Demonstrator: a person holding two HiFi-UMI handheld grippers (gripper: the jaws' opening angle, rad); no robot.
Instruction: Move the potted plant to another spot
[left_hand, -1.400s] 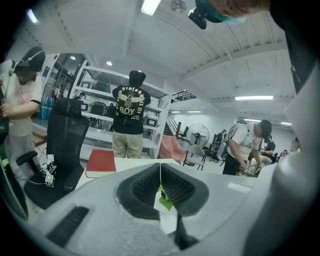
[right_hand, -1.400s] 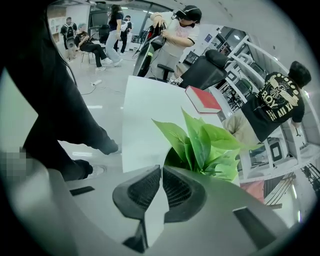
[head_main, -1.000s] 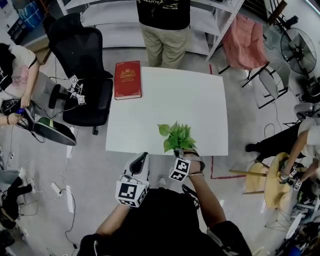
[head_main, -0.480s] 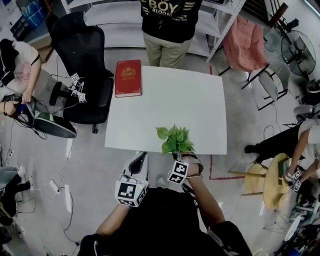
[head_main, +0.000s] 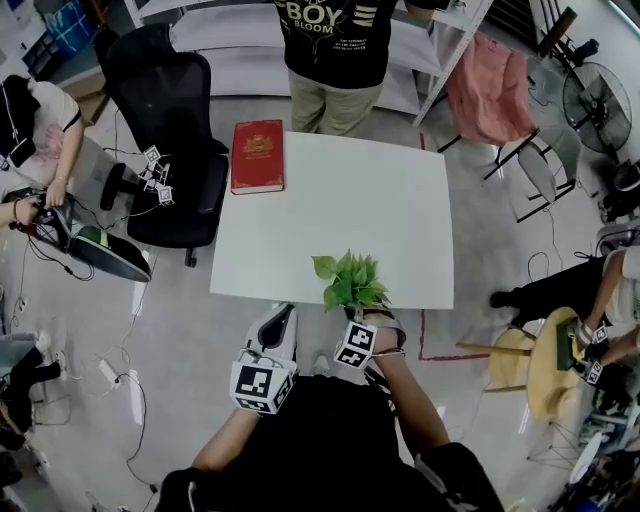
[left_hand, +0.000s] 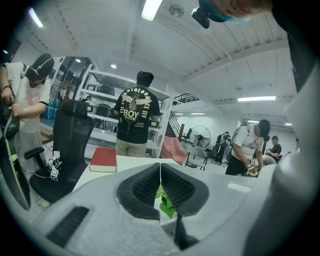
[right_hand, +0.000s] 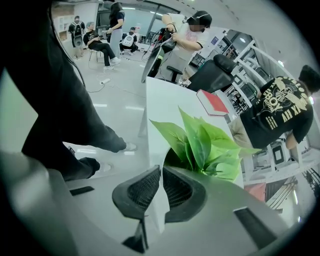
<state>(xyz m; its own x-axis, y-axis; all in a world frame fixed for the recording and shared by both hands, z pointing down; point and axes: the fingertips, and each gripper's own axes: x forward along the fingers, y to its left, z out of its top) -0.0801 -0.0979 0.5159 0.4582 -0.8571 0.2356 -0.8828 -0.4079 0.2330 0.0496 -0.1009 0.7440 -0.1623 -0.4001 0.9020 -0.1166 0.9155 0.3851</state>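
R gripper (head_main: 362, 318) is at the near edge of the white table (head_main: 340, 200), jaws clamped on the potted plant (head_main: 350, 280). In the right gripper view the ribbed pads (right_hand: 145, 187) pinch the pot's thin white wall btwn them, approx one pad each side of the rim, w/ green leaves fanning up just beyond. From the head view the leaves hide most of the pot, so can't tell if its base touches the tabletop or hangs just clear of it. Plant sits right of centre along the near edge, well apart from the red book (head_main: 257, 157), which lies flat at the far left corner.

L gripper (head_main: 283, 315) is off the table, just outside its near edge & to the left of the plant, close to the person's body. Its jaws are pressed together w/ nothing held: in the left gripper view the pads meet in one thin line, and bits of leaf show behind & below them.

Around the table: black office chair (head_main: 165, 120) on the left side, a person in a black printed tee (head_main: 335, 50) standing at the far edge w/ back turned, pink cloth (head_main: 490, 85) draped over a chair at far right
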